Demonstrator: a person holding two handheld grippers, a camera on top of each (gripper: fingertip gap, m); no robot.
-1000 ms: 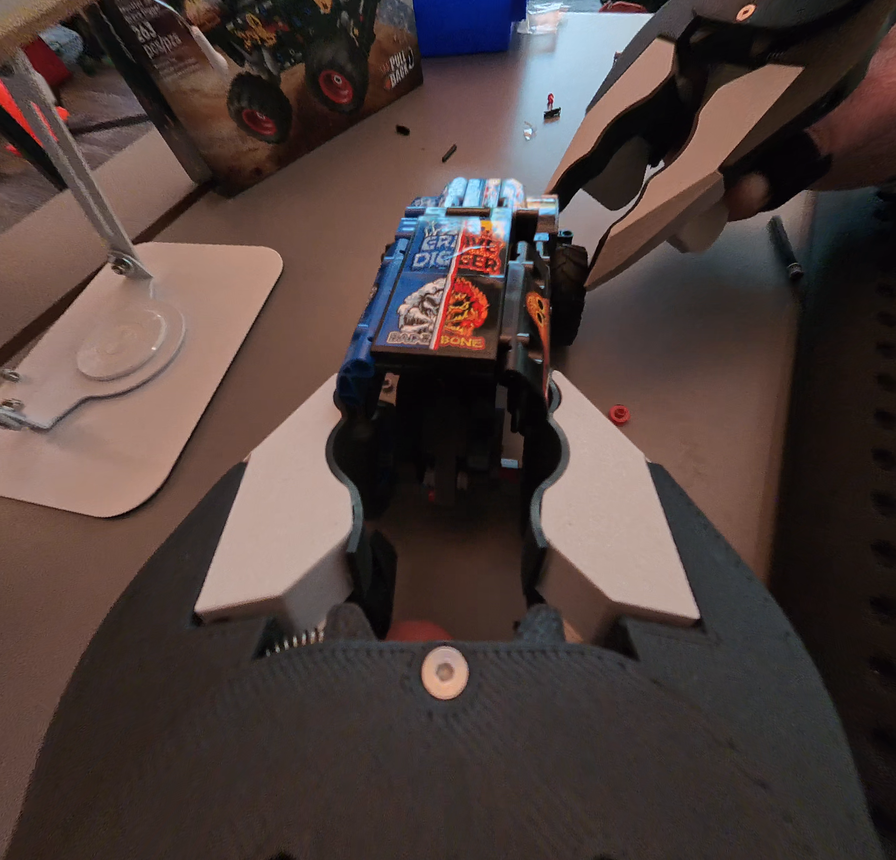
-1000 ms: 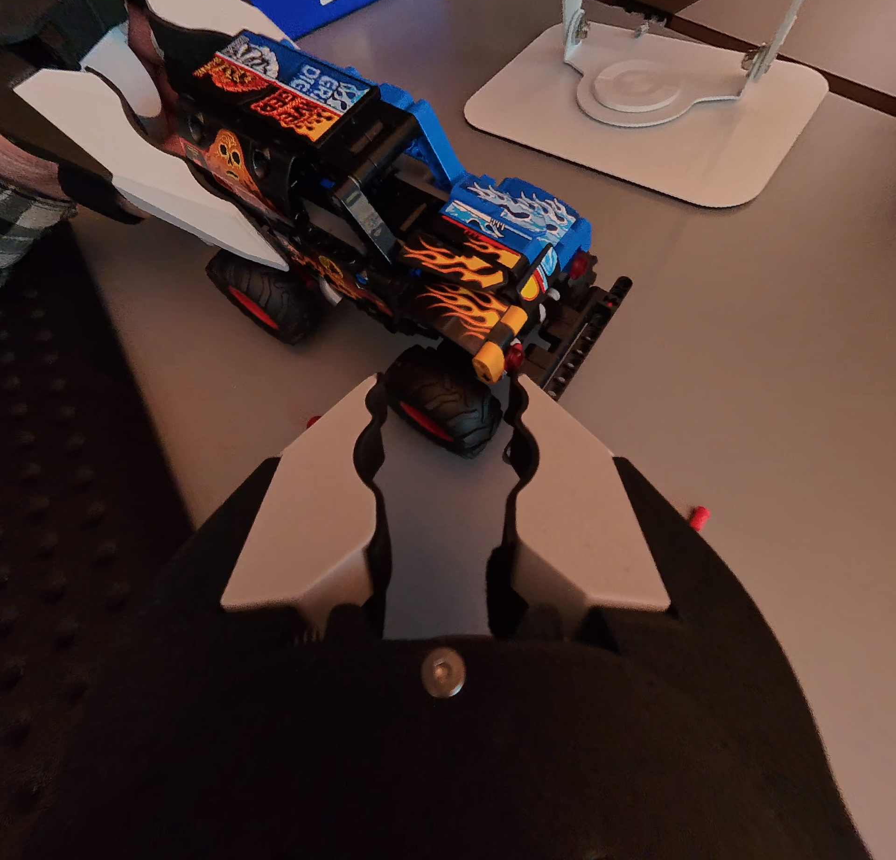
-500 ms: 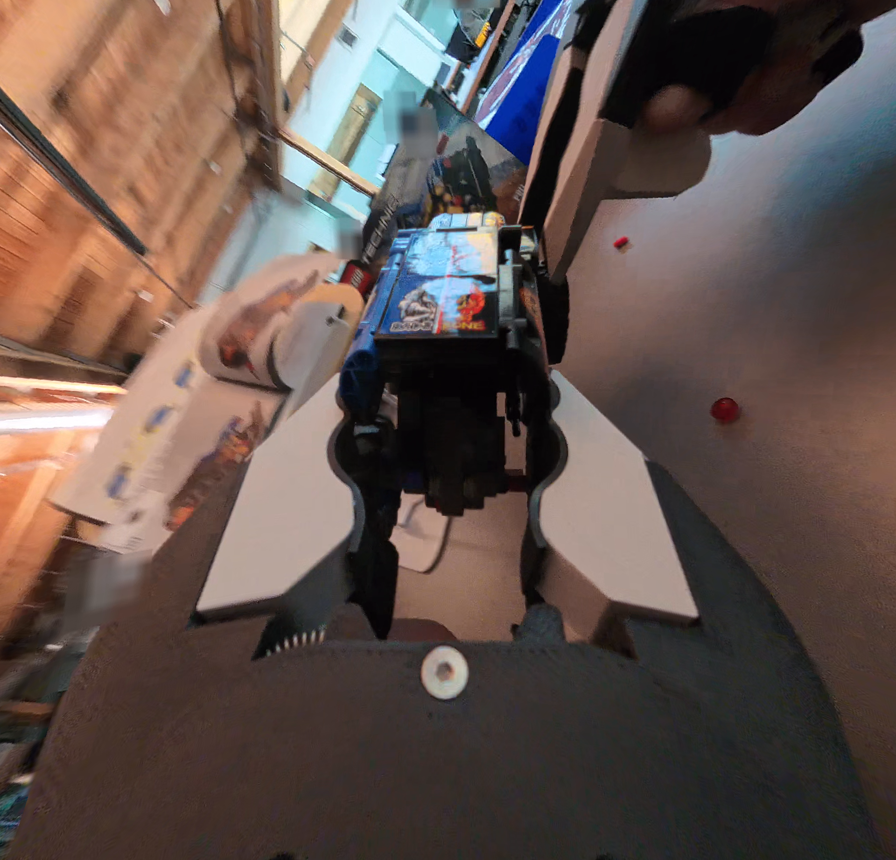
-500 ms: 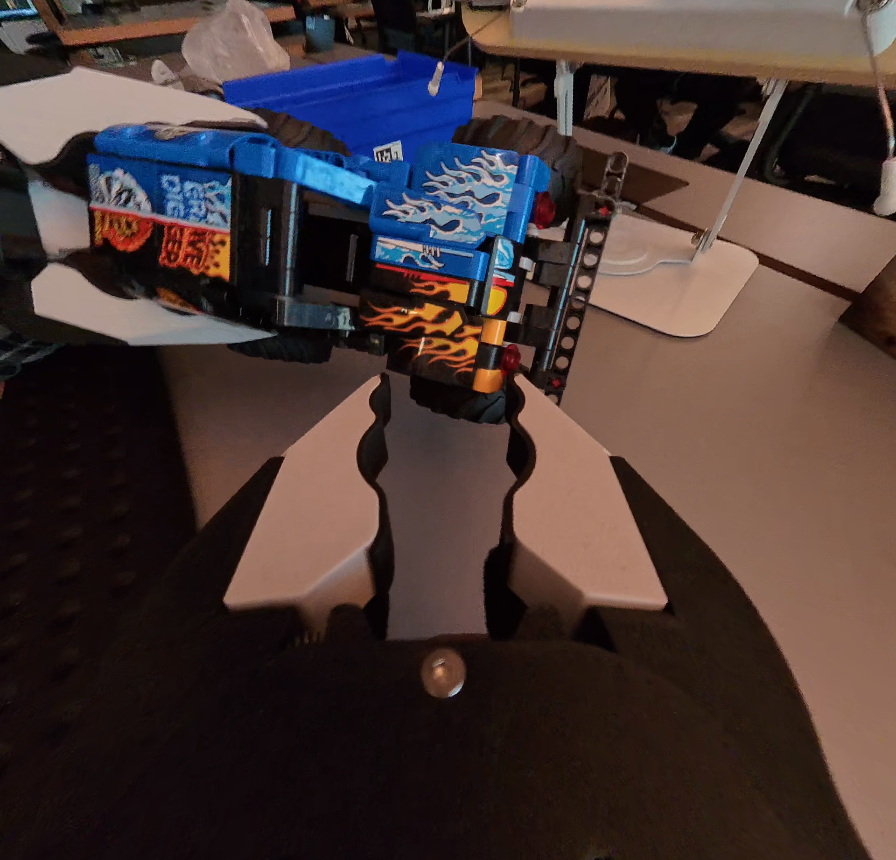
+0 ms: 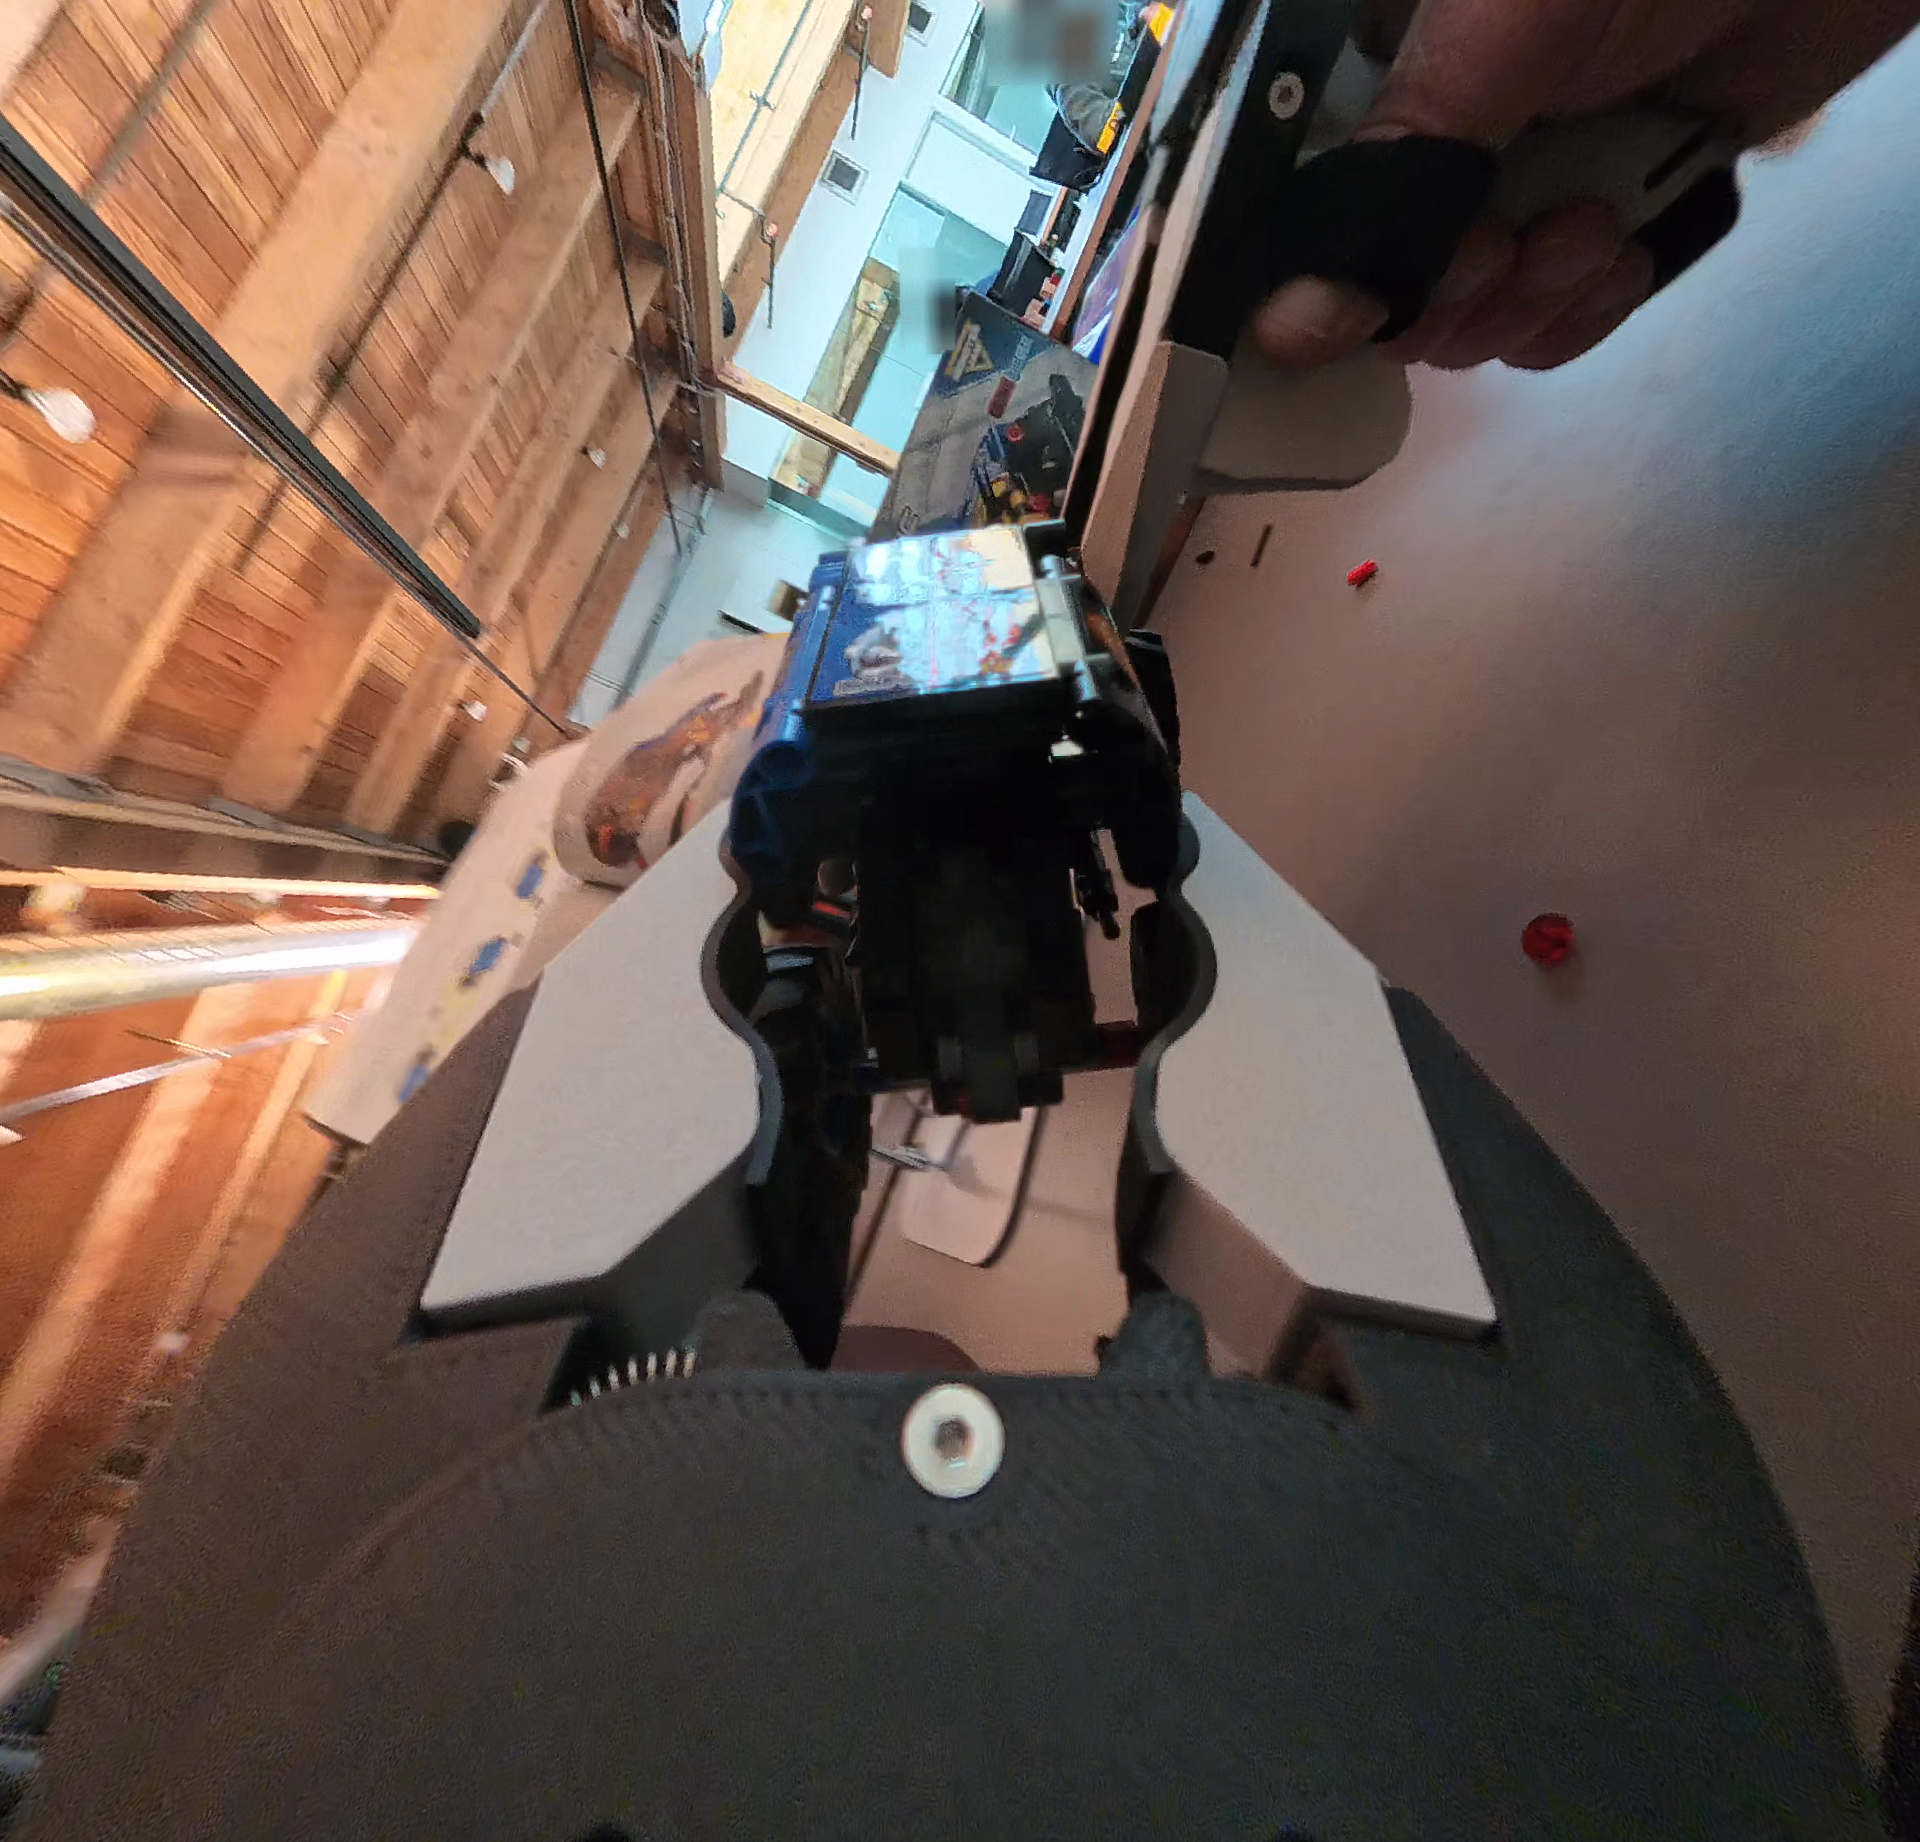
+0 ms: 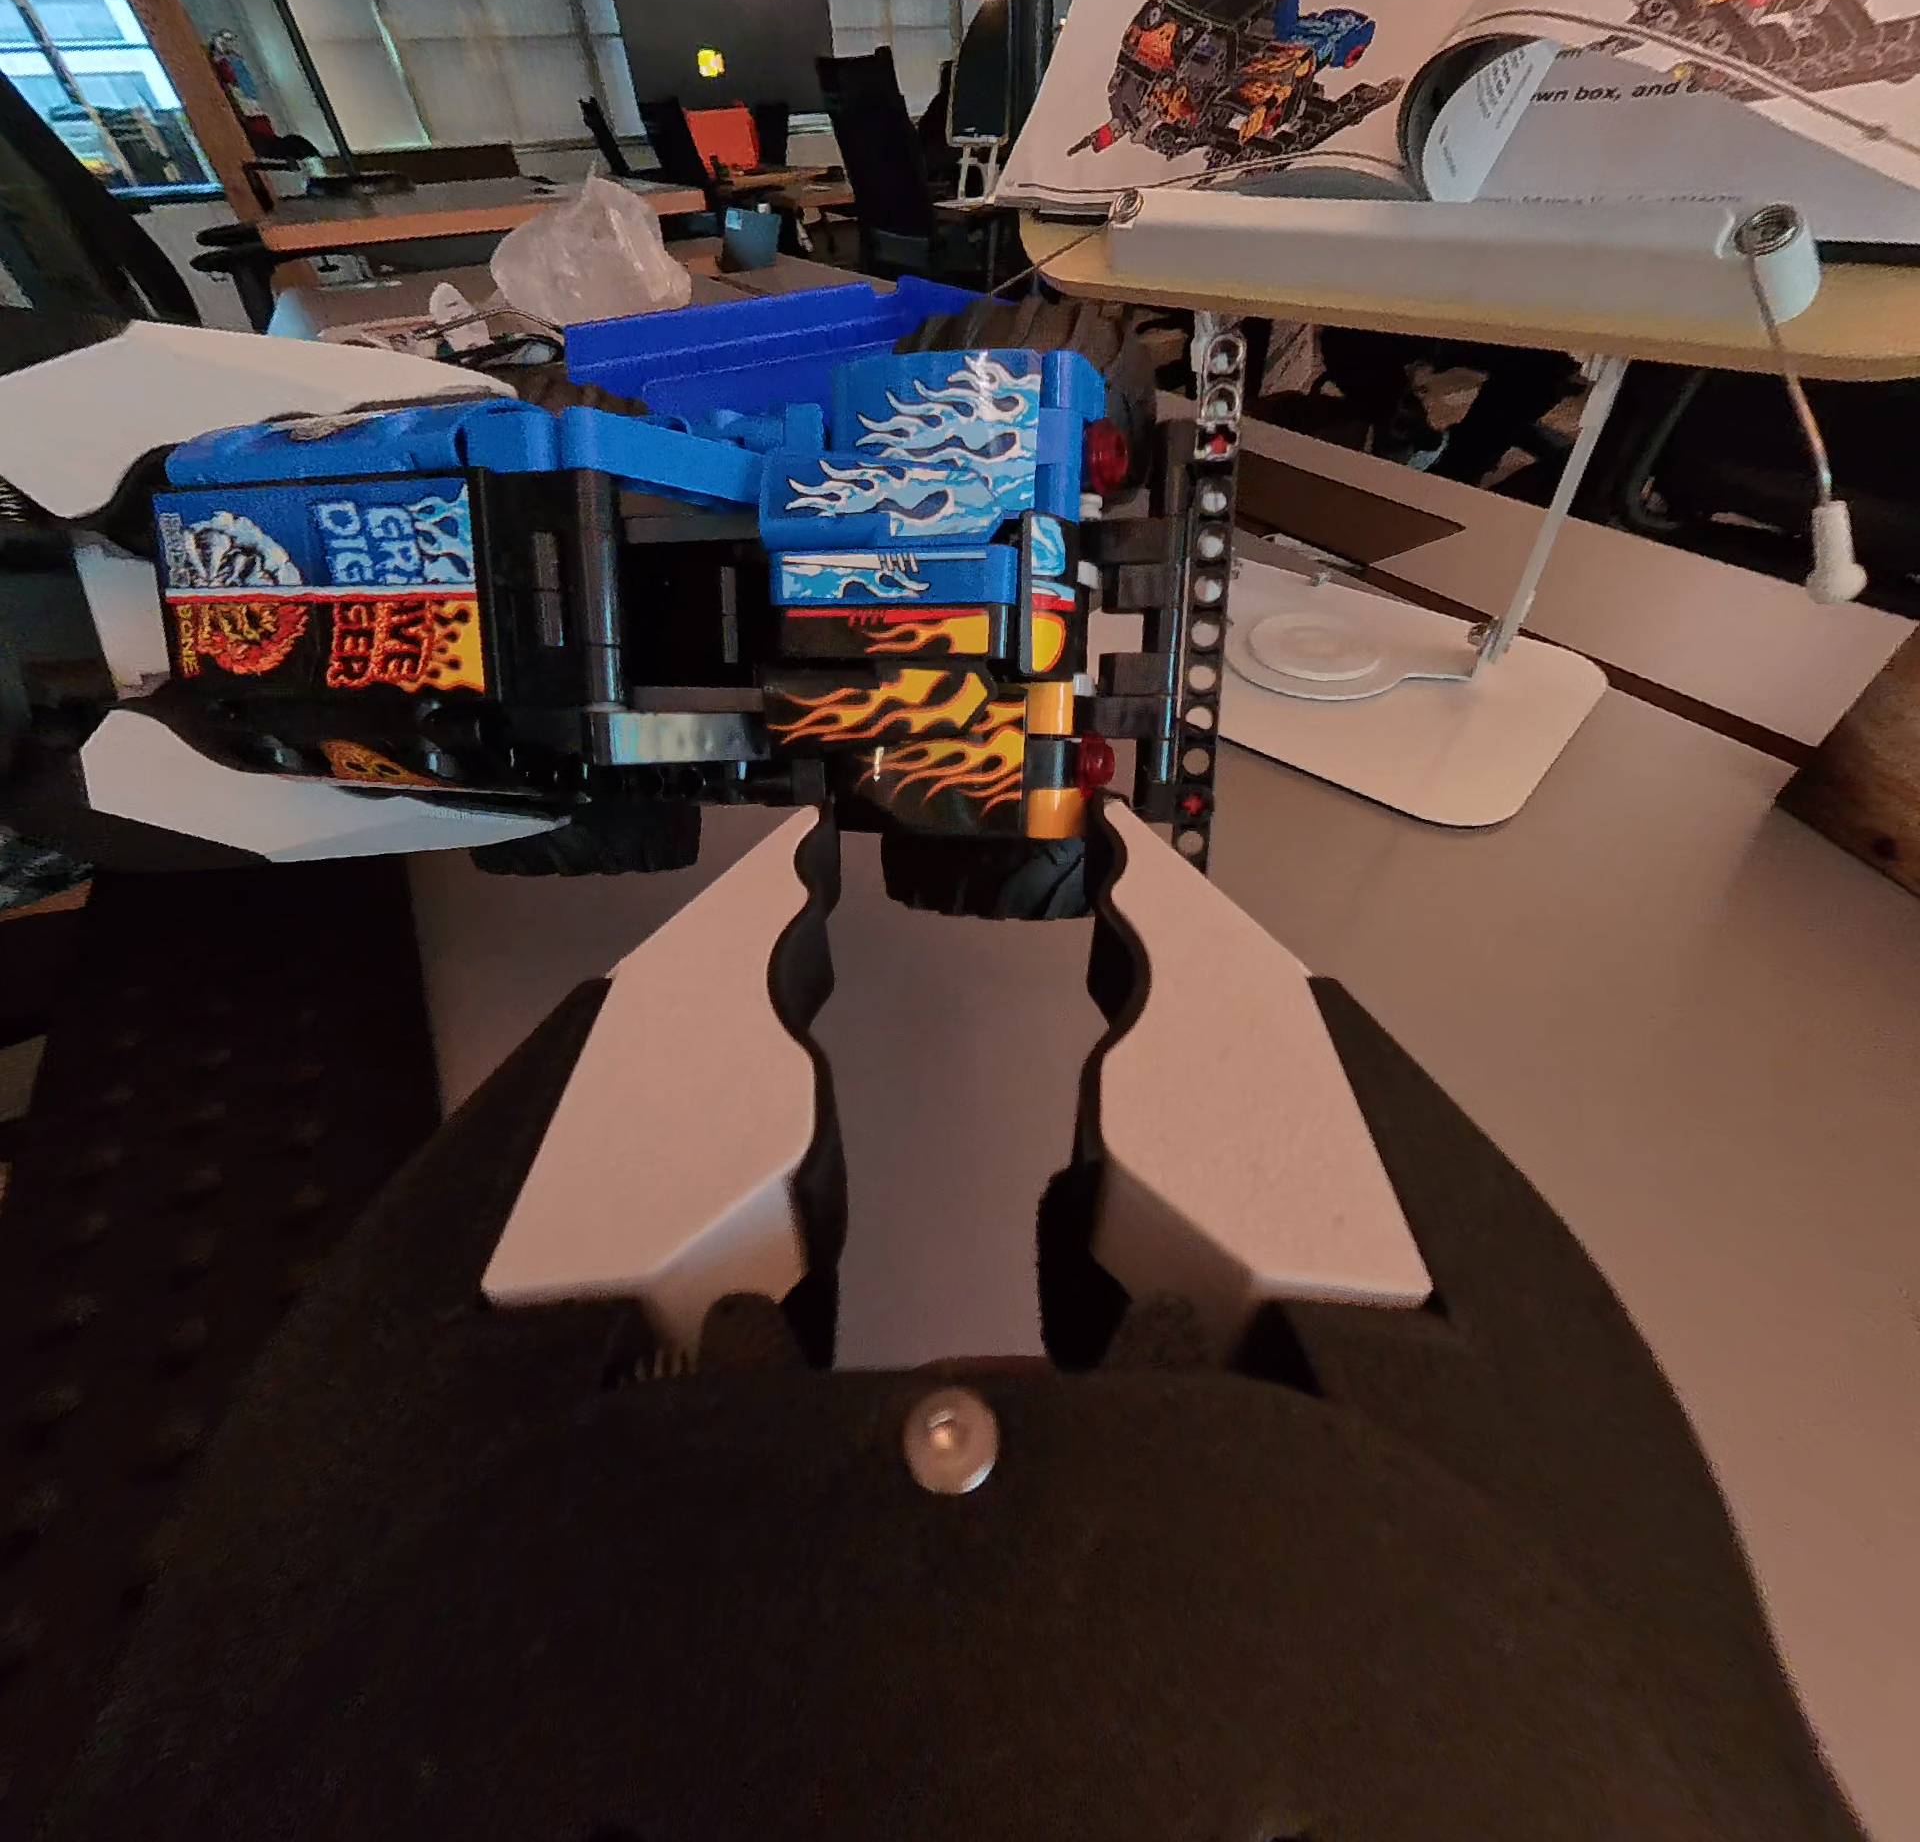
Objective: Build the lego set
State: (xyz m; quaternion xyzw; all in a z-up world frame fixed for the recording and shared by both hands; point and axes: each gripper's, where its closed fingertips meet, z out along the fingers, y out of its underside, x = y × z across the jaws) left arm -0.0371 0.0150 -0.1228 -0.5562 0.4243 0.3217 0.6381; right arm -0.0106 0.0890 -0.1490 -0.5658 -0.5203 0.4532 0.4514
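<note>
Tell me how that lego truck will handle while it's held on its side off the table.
The lego truck, clamped at one end by the left gripper, probably stays stiff; it juts out sideways without sagging. The thin black beam at its far end looks likeliest to pop off if bumped. Set down, its rubber tires would likely let it roll.

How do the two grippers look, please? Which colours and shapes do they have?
Both match. The left gripper and the right gripper have a dark, ribbed body with a silver screw, and two pale grey angular fingers with wavy dark inner edges. A small spring shows on the left one.
</note>
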